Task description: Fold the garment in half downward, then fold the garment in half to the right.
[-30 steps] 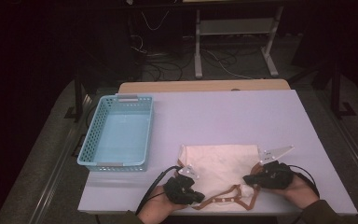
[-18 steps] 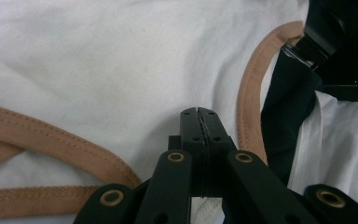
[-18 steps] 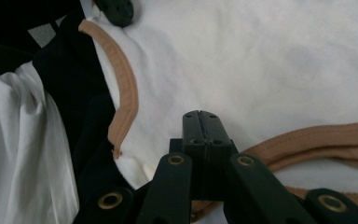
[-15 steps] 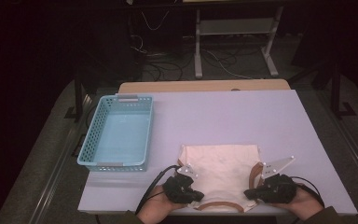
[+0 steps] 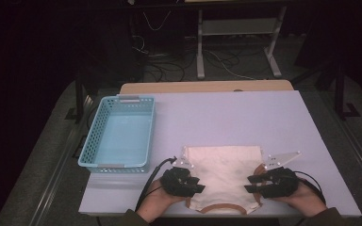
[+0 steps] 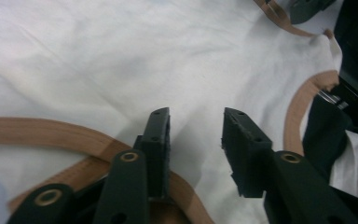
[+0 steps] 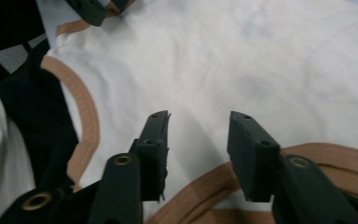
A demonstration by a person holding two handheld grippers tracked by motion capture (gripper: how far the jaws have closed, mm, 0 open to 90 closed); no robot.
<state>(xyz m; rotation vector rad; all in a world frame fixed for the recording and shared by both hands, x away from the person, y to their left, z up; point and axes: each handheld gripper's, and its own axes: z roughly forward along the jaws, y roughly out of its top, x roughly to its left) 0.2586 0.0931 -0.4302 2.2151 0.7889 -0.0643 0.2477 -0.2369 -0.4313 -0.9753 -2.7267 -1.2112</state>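
A white garment with brown trim lies flat near the table's front edge. My left gripper rests over its left side and my right gripper over its right side, with the jaws pointing toward each other. In the left gripper view, the left gripper is open above the white cloth, beside a brown band. In the right gripper view, the right gripper is open over the cloth. Both pairs of jaws have just been opening, and the cloth beneath them is not pinched.
A light blue plastic basket stands on the left of the pale table. Beyond the table's far edge are a wooden strip, metal frame legs and cables on a dark floor.
The right hand drew the garment's trimmed edge toward the front of the table. The cloth now lies flatter. Both grippers have gone from shut on the cloth to open.
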